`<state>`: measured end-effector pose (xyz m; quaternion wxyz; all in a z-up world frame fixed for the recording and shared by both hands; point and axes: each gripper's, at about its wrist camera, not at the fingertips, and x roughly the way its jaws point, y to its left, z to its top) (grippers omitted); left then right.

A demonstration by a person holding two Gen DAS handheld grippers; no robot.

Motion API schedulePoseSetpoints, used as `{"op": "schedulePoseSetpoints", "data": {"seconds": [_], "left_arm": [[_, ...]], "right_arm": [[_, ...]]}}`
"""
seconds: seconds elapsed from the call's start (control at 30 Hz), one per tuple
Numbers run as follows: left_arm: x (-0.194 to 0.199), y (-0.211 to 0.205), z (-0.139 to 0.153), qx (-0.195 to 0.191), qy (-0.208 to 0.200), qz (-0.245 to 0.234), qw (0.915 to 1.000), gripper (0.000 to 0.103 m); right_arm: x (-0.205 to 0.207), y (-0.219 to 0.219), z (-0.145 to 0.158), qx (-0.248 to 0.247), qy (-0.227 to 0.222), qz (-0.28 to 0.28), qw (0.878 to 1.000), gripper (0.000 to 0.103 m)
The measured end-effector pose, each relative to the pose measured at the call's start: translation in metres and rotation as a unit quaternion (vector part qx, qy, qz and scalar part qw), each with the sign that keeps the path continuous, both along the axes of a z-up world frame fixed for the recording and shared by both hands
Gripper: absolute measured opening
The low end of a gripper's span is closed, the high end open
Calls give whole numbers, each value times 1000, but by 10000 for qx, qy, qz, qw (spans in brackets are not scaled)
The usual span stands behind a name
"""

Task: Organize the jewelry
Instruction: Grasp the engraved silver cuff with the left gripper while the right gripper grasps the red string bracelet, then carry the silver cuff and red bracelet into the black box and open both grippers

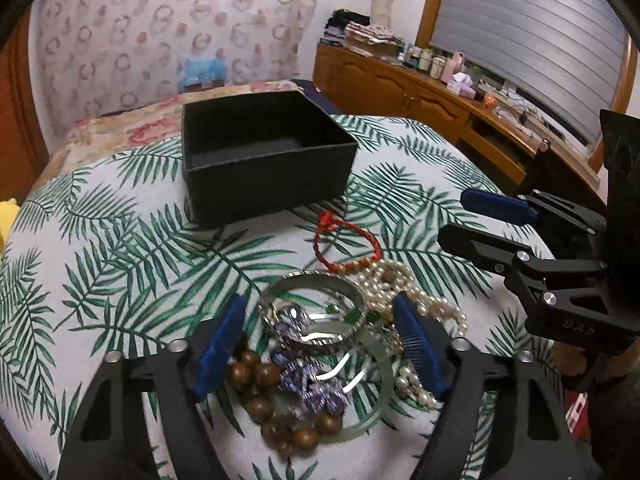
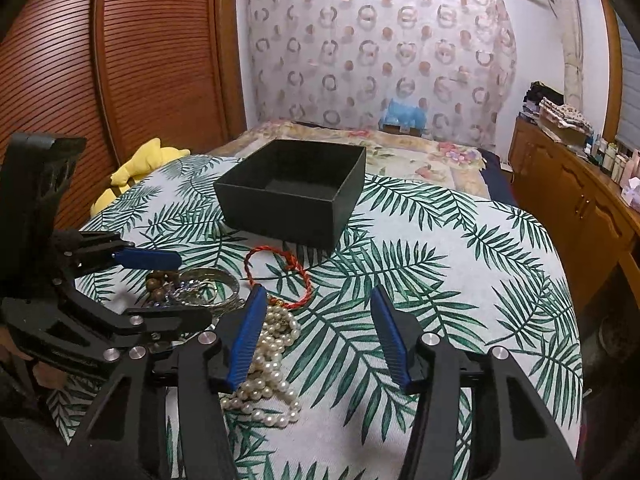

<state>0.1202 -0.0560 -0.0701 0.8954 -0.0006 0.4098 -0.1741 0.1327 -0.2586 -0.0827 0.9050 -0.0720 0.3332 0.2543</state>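
A heap of jewelry lies on the leaf-print cover: wooden beads (image 1: 256,376), a purple crystal bracelet (image 1: 308,384), a silver bangle (image 1: 352,332), a pale green bangle (image 1: 384,388), a pearl necklace (image 1: 400,276) and a red cord bracelet (image 1: 348,240). My left gripper (image 1: 320,300) stands open astride the bangles and beads, with no pad visibly pressing. My right gripper (image 2: 318,290) is open over the cover. The pearl necklace (image 2: 272,360) lies along its left finger and the red cord bracelet (image 2: 280,276) just ahead. Behind the heap stands an empty black box (image 1: 260,188).
The leaf-print cover (image 2: 440,280) tops a bed with a floral quilt behind. A wooden dresser (image 2: 568,192) carrying bottles runs along the right. A yellow soft toy (image 2: 136,168) and a slatted wooden door are on the left.
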Motion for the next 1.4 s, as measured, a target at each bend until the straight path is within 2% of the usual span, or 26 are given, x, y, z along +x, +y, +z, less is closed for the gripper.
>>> {"op": "schedulePoseSetpoints", "data": {"seconds": [0.23, 0.3, 0.33, 0.4, 0.57, 0.9, 1.03, 1.13, 1.27, 1.4], "left_arm": [[8, -6, -5, 96, 121, -87, 9998, 68], [11, -5, -7, 95, 155, -106, 9998, 65], [12, -5, -8, 101, 176, -101, 9997, 57], [12, -2, -7, 58, 179, -52, 9998, 57], [8, 5, 1, -86, 12, 50, 9999, 57], [12, 20, 16, -40, -216, 248, 9995, 57], [17, 28, 20, -19, -250, 330, 9991, 57], [19, 32, 23, 17, -299, 376, 9988, 57], [23, 37, 30, 69, -372, 439, 9983, 57], [30, 38, 38, 120, -451, 465, 9978, 57]], "right_arm": [[17, 2, -3, -51, 177, 93, 9998, 55], [23, 4, -4, -66, 262, 149, 9995, 48], [25, 6, -5, -77, 293, 166, 9994, 47], [31, 9, -8, -114, 387, 232, 9989, 42], [44, 19, -15, -206, 593, 367, 9974, 36], [67, 39, -28, -234, 1002, 767, 9917, 23], [64, 46, -31, -573, 876, 834, 9910, 21], [64, 46, -32, -751, 774, 828, 9907, 3], [68, 41, -30, -676, 813, 880, 9905, 3], [67, 34, -18, -460, 657, 890, 9928, 3]]}}
